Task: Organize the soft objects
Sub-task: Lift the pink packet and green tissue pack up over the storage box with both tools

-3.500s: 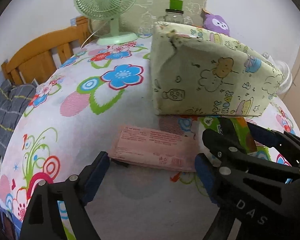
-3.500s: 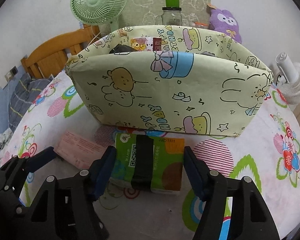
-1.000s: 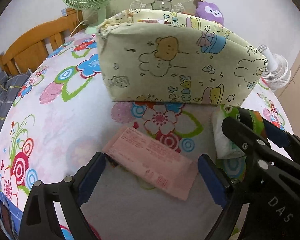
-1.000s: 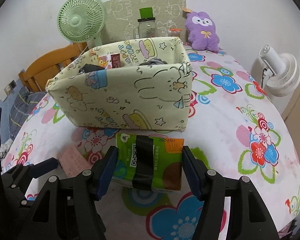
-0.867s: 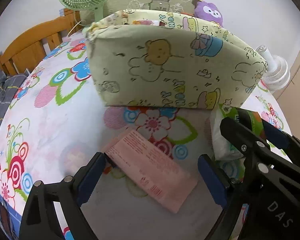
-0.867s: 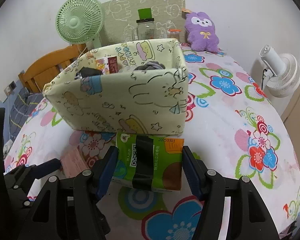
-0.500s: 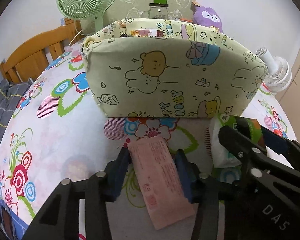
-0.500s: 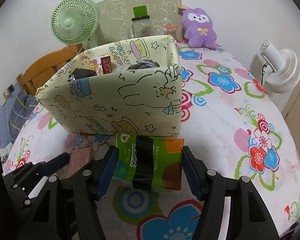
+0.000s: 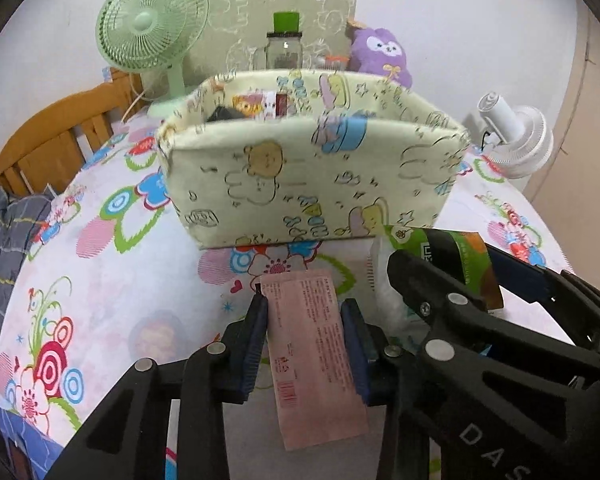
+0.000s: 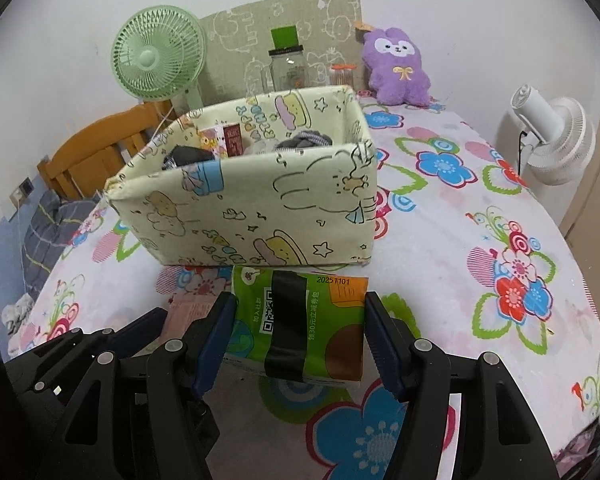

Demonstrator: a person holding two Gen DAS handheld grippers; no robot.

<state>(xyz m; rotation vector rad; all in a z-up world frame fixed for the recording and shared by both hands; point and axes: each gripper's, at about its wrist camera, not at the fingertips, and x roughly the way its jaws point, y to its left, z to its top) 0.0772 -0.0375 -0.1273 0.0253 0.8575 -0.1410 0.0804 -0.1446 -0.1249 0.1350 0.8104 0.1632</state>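
My left gripper [image 9: 303,304] is closing its jaws on a flat pink packet [image 9: 316,360]; both blue pads press its long edges, and it hangs lengthwise a little above the flowered cloth. My right gripper [image 10: 300,300] is shut on a green tissue pack [image 10: 296,328] with a black band. Right beyond both stands a pale yellow fabric box [image 10: 260,208] with cartoon prints, holding dark and grey cloth pieces and a small red-and-pink carton. In the left wrist view, the green pack [image 9: 440,248] and the right gripper sit close on the right.
A flowered cloth [image 10: 480,216] covers the table. At the back stand a green fan [image 9: 152,32], a jar with a green lid [image 10: 286,64] and a purple plush [image 10: 396,68]. A white fan [image 10: 556,140] is off the right edge, a wooden frame [image 9: 48,136] on the left.
The left jaws went from wide open around the pink packet to pressing on it; the packet turned lengthwise and rose off the cloth. The right gripper kept hold of the green pack.
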